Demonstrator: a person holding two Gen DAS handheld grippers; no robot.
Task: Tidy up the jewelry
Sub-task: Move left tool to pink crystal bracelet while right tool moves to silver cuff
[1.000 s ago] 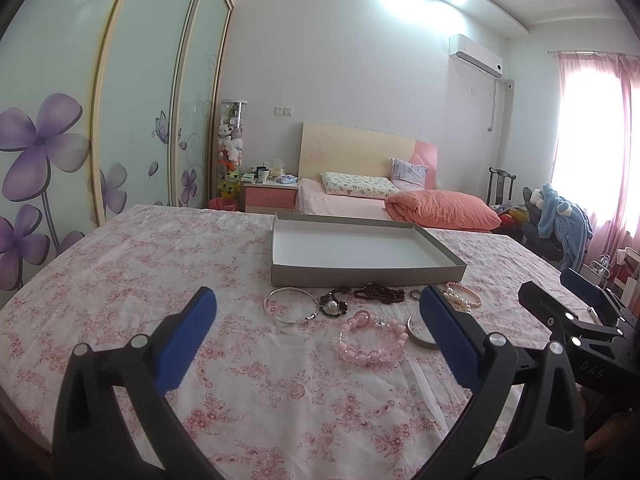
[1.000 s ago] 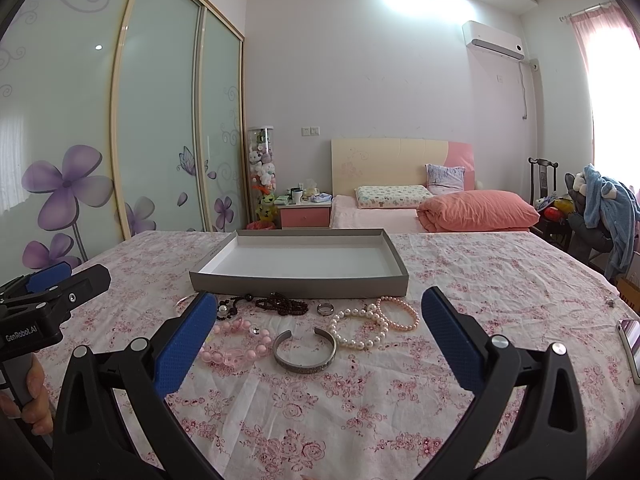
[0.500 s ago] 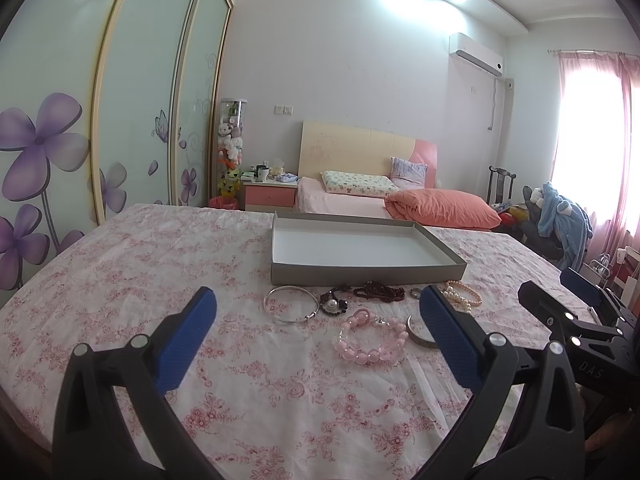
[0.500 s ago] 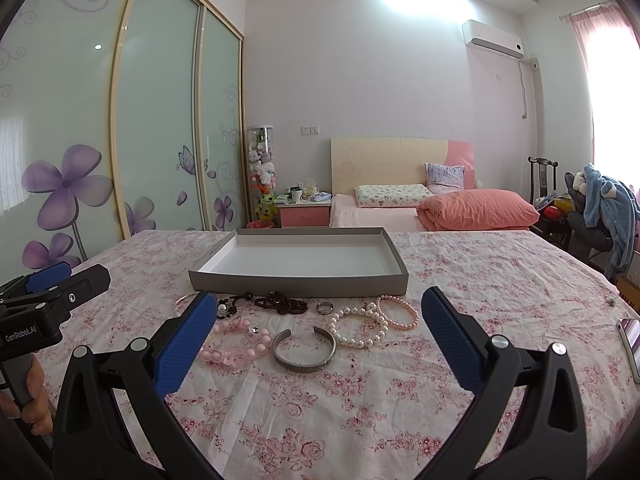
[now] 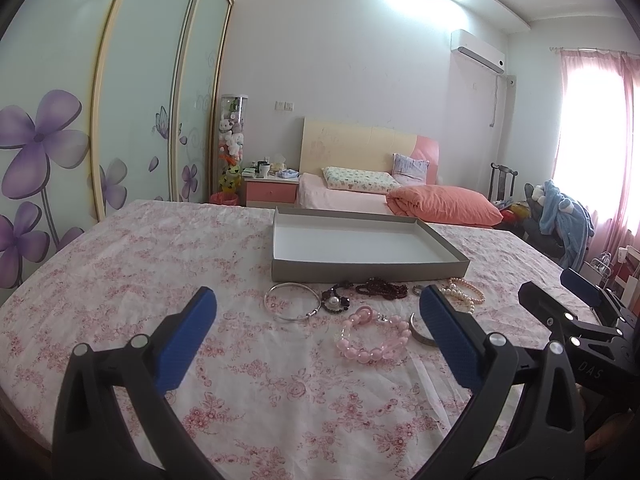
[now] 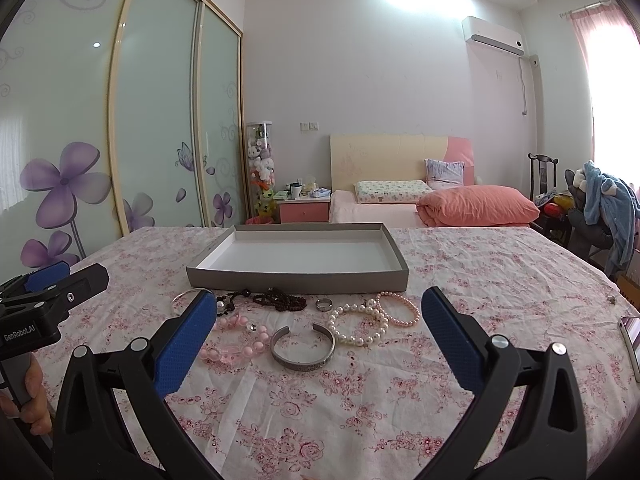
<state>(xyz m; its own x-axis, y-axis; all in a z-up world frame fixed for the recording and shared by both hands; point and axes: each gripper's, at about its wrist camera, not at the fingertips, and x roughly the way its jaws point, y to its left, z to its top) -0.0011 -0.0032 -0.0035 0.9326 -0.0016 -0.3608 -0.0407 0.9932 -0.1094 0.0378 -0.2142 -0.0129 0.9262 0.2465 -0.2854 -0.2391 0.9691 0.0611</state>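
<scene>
On the table [image 6: 480,264] we find a tray [image 6: 298,280] set toward the far edge, near the middle. Along the tray's near wall we see a row of jewelry: a bangle [image 5: 293,307] at the left end, then a beaded cord [image 5: 335,302], a dark bead string [image 6: 280,300], a ring [image 6: 323,304] and two pearl bracelets [image 6: 358,326] at the right end. Nearer to us, before that row, lie a chunky bead bracelet [image 5: 374,339] on the left and an open cuff [image 6: 302,347] to its right. We see a phone [image 6: 631,340] at the table's right edge.
</scene>
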